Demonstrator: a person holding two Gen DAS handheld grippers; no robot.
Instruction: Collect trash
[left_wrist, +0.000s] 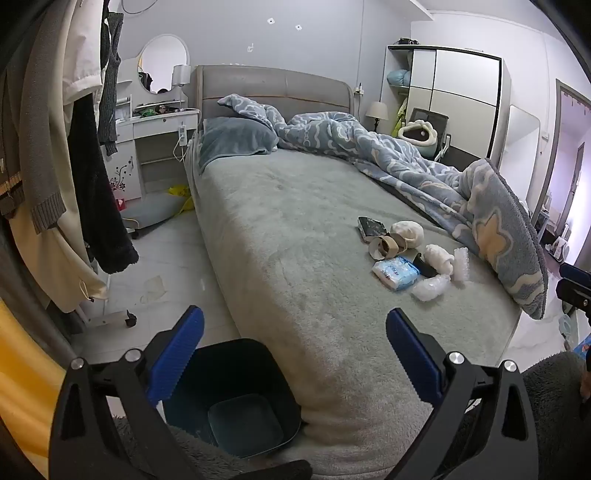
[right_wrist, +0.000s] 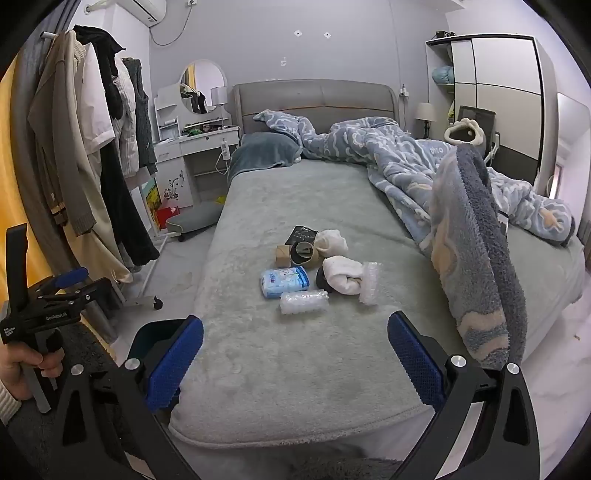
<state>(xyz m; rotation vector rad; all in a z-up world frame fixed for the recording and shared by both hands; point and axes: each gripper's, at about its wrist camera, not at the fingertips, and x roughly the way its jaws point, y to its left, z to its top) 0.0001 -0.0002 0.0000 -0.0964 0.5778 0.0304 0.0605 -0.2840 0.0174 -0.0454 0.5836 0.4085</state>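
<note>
1. You face a bed with a grey-green cover and a grey headboard against a pale wall.
2. A blue patterned duvet lies bunched along the bed's right side, beside a blue pillow.
3. Left of the bed you see a white dressing table with a round mirror.
4. A clothes rack stands further left, hung with coats.
5. A wardrobe and a lamp stand to the right.
6. The floor is pale tile.
</note>
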